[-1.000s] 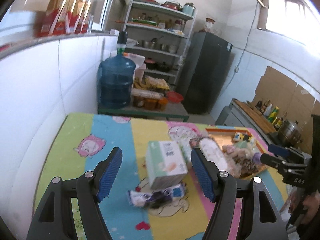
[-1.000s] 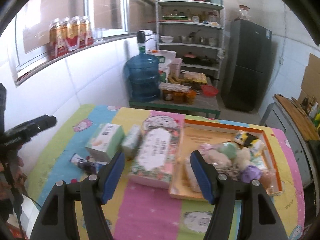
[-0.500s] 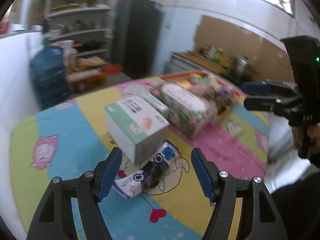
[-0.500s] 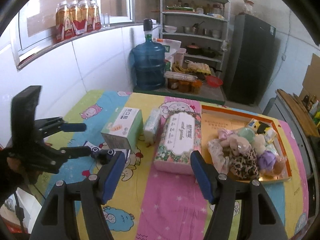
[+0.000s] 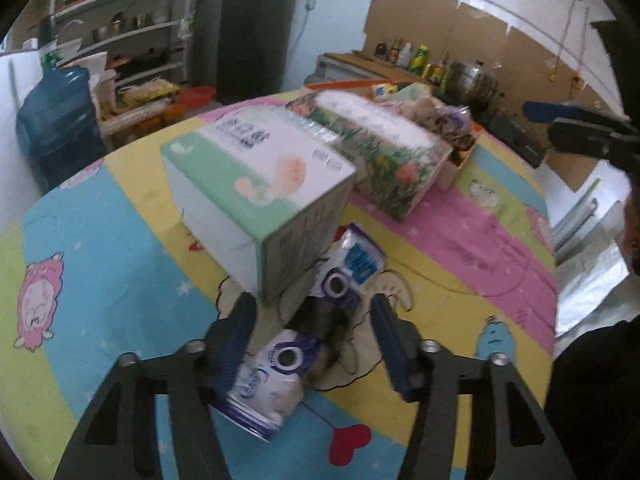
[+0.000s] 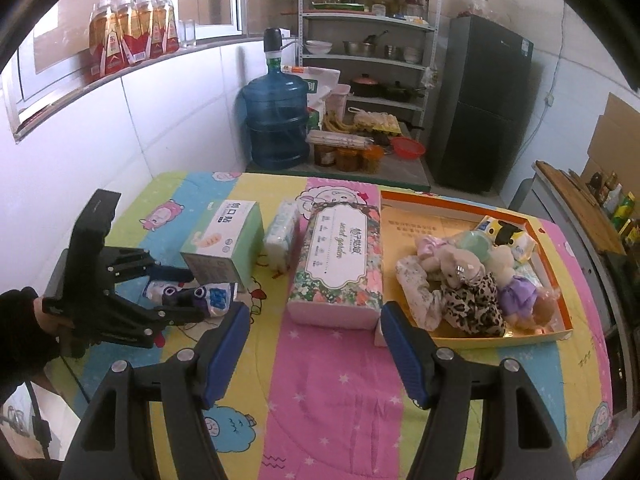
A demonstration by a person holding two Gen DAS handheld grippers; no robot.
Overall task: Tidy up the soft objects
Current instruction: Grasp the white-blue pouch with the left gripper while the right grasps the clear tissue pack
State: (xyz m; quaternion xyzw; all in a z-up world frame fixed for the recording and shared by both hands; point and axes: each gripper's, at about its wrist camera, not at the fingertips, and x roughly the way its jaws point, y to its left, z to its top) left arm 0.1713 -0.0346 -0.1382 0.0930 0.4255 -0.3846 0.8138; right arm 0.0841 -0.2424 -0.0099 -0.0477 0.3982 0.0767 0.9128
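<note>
- Glossy plastic wipes packets [image 5: 280,364] between the left gripper [image 5: 312,332] pads, which are ribbed blue rubber.
- Matt cardboard box [image 5: 256,184] just beyond.
- Printed cloth covers the tabletop [image 6: 332,392].
- Plush toys [image 6: 472,276] look fuzzy.

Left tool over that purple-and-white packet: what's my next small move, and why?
Probably ease the left tool forward a little, then close. Its jaws are open and straddle the purple-and-white packet, which lies on the tablecloth against the green-and-white box; the fingers seem level with its middle.
</note>
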